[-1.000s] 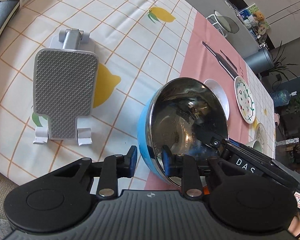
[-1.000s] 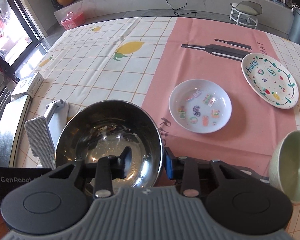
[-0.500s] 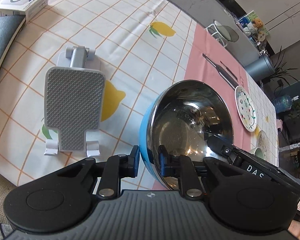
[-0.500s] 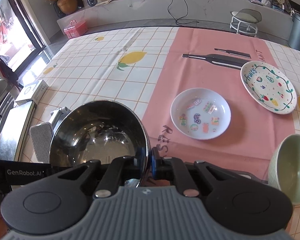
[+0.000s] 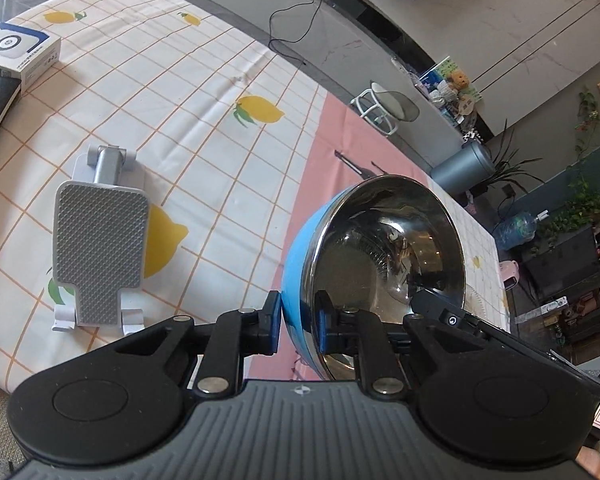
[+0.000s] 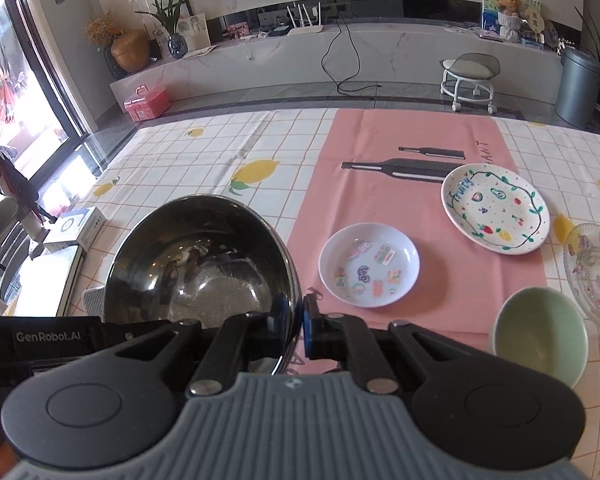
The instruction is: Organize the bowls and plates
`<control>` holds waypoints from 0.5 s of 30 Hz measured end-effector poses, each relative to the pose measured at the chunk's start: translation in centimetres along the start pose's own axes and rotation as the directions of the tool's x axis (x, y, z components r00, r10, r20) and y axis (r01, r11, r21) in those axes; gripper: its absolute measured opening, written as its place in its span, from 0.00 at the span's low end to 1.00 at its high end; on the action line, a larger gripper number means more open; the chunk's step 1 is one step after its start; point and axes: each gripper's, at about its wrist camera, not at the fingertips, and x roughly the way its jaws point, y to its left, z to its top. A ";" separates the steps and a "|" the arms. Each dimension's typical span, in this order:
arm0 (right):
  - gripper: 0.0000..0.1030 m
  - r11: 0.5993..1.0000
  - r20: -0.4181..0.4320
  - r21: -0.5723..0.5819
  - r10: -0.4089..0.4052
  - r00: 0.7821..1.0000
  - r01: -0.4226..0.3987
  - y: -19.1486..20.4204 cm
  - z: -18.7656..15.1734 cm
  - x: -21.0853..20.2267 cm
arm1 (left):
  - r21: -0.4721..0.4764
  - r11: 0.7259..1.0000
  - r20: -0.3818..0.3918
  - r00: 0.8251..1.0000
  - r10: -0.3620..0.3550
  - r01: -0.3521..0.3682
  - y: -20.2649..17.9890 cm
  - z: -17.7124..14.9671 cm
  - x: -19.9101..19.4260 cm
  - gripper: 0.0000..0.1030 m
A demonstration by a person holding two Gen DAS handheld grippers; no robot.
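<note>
One steel bowl (image 6: 204,264) — mouth tilted rightward

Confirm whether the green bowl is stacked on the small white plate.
No. The green bowl stands on the cloth, apart from the small white plate.
</note>
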 end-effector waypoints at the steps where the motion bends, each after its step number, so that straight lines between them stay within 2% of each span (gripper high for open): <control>1: 0.06 1.000 0.011 -0.003 -0.003 1.000 0.003 0.0 0.0 -0.5 | 0.009 1.000 0.005 1.000 -0.006 0.006 -0.3 -0.1 -0.2 0.18; 15: 0.06 1.000 0.107 0.003 -0.012 0.994 0.012 -1.7 -1.3 -6.6 | 0.123 0.992 0.011 1.000 0.009 -0.010 -5.6 -1.8 -2.6 0.18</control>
